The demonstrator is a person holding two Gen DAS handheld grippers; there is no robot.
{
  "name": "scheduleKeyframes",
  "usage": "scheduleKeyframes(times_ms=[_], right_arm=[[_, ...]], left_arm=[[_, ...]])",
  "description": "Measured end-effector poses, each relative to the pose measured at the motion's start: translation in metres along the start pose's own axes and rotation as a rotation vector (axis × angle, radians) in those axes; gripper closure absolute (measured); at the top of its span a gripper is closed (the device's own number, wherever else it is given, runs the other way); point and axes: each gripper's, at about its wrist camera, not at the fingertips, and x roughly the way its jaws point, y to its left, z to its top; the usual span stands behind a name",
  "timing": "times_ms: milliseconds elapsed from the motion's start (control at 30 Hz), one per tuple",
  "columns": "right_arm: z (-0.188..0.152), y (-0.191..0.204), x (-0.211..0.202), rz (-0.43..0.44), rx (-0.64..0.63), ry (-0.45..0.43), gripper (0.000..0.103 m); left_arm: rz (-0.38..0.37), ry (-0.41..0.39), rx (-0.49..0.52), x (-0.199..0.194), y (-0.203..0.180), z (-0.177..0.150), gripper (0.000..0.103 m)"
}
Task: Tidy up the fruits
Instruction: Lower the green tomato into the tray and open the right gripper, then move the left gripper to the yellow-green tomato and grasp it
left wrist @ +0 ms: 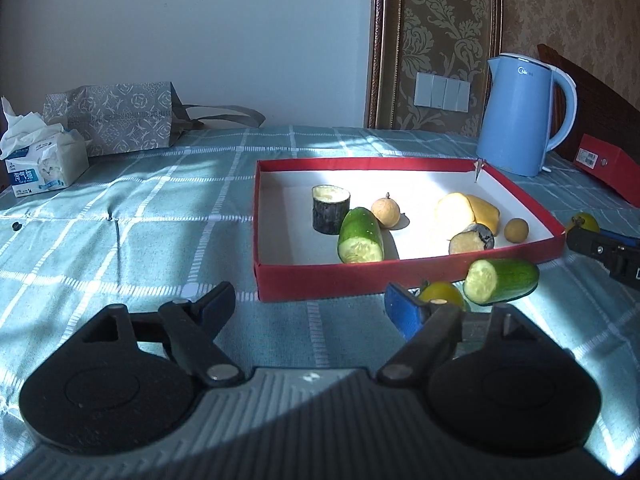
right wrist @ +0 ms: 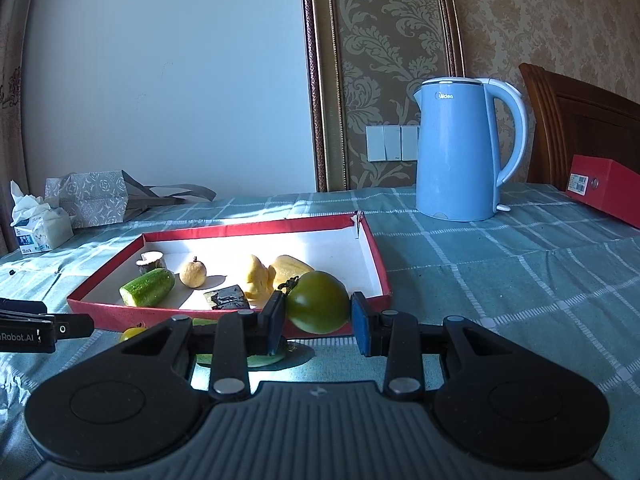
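A red tray point(left wrist: 400, 277) with a white floor lies on the checked cloth. It holds a cucumber piece point(left wrist: 360, 236), a dark-skinned stump point(left wrist: 330, 209), a tan round fruit point(left wrist: 386, 210), yellow pieces point(left wrist: 466, 210) and a small round fruit point(left wrist: 516, 230). In front of the tray's near wall lie another cucumber piece point(left wrist: 500, 282) and a yellow tomato point(left wrist: 440, 296). My left gripper point(left wrist: 314, 308) stands open just before that wall, nothing between its fingers. My right gripper point(right wrist: 318, 314) is shut on a green tomato point(right wrist: 318, 306), held above the cloth by the tray's near right corner.
A blue kettle point(left wrist: 516, 120) stands behind the tray's far right corner, with a red box point(left wrist: 612, 164) beside it. A tissue pack point(left wrist: 44, 160) and a patterned bag point(left wrist: 116, 116) sit at the far left. A cucumber slice point(right wrist: 264, 358) lies under the right gripper.
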Motion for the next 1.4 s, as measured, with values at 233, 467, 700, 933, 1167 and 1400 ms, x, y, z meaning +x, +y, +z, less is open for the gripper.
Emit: scheduleKeyframes(times_ms=[233, 467, 700, 933, 1167, 1400], right_arm=[[0.016, 0.023, 0.012, 0.079, -0.032, 0.025, 0.068], [0.051, 0.063, 0.068, 0.094, -0.161, 0.050, 0.068], [0.059, 0.080, 0.140, 0.084, -0.188, 0.177, 0.068], [0.053, 0.081, 0.148, 0.078, -0.199, 0.169, 0.062], [0.052, 0.050, 0.065, 0.049, -0.081, -0.010, 0.030], [0.005, 0.011, -0.011, -0.063, 0.009, -0.071, 0.023]], left_arm=[[-0.033, 0.031, -0.028, 0.004, 0.003, -0.001, 0.023], [-0.037, 0.056, 0.026, 0.008, -0.007, -0.004, 0.023], [-0.043, 0.084, 0.015, 0.013, -0.005, -0.004, 0.022], [-0.053, 0.090, 0.009, 0.015, -0.004, -0.003, 0.021], [-0.040, 0.084, 0.016, 0.014, -0.006, -0.005, 0.020], [-0.057, 0.070, 0.023, 0.012, -0.014, -0.005, 0.017]])
